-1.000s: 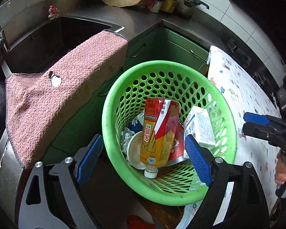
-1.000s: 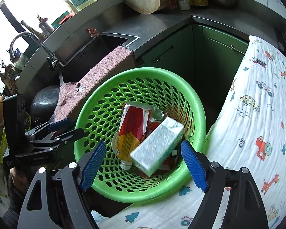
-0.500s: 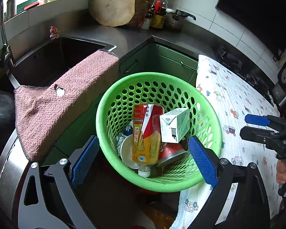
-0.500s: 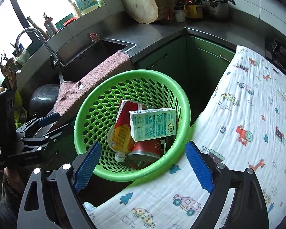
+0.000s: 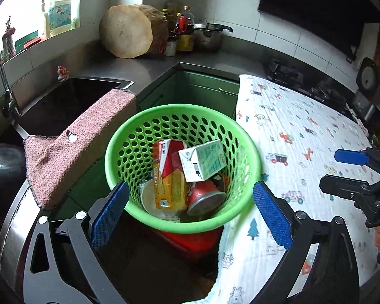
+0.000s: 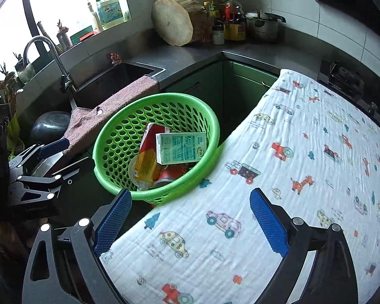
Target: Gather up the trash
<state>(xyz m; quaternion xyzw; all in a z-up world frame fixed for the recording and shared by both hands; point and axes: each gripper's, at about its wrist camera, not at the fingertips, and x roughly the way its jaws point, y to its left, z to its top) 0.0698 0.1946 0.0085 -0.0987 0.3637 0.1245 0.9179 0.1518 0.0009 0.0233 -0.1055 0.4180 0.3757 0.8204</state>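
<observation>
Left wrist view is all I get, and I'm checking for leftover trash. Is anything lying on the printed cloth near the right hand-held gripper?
Observer: No. The right wrist view shows the printed cloth below the right hand-held gripper bare of trash.
Operator: Is that gripper holding anything?
Observer: No. Its jaws have just been opening and stand wide, with nothing between them.
Operator: And the carton?
Observer: The carton lies with its broad green label face up, on top of the trash in the green basket.

Open basket mouth, hemmed in on two sides

The green basket [image 5: 182, 224] is open from above; the milk carton [image 5: 202, 160] lies topmost inside. A pink towel [image 5: 76, 147] flanks its left, the cloth-covered worktop [image 6: 304, 177] its right
</observation>
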